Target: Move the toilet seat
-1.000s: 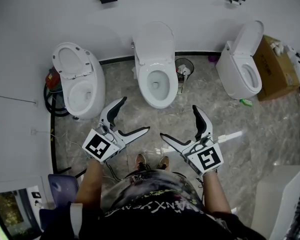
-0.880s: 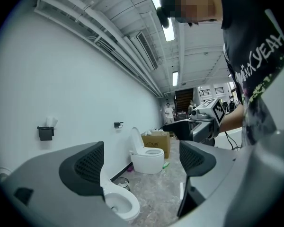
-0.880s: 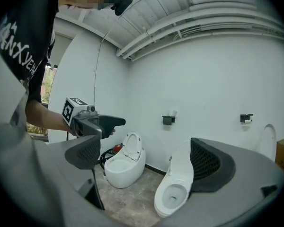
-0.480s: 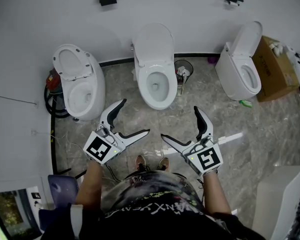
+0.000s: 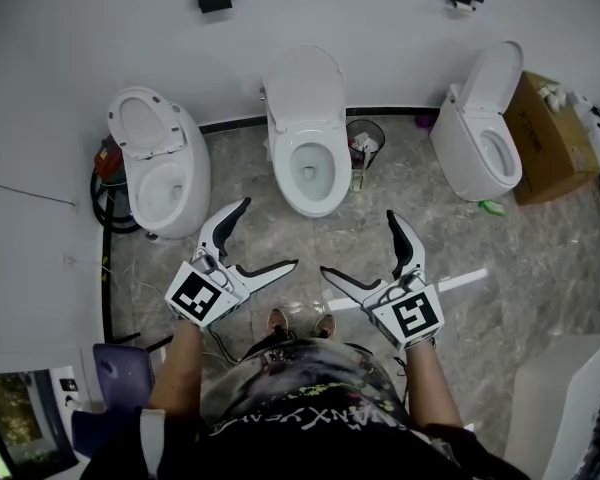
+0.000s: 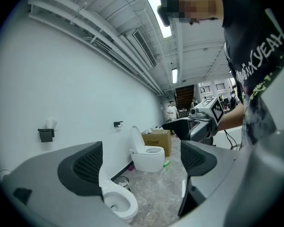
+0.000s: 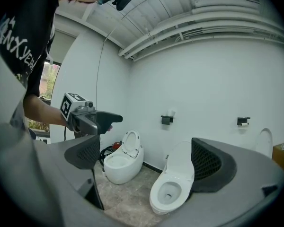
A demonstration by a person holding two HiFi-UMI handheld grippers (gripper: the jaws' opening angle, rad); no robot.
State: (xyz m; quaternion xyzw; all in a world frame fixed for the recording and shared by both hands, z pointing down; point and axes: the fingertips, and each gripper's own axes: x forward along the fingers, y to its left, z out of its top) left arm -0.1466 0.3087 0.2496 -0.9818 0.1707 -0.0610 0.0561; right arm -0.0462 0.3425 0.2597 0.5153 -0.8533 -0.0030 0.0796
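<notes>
Head view: toilet seat (image 5: 286, 163) lies beyond left gripper (image 5: 270, 233) and right gripper (image 5: 357, 243), jaws spread empty.

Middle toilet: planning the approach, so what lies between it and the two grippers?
Only bare floor, per the head view, separates the middle toilet from the left gripper and right gripper.

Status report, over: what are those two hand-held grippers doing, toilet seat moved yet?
Left hand-held gripper open, empty. Right hand-held gripper open, empty. Middle toilet seat down, untouched. Path unobstructed.
</notes>
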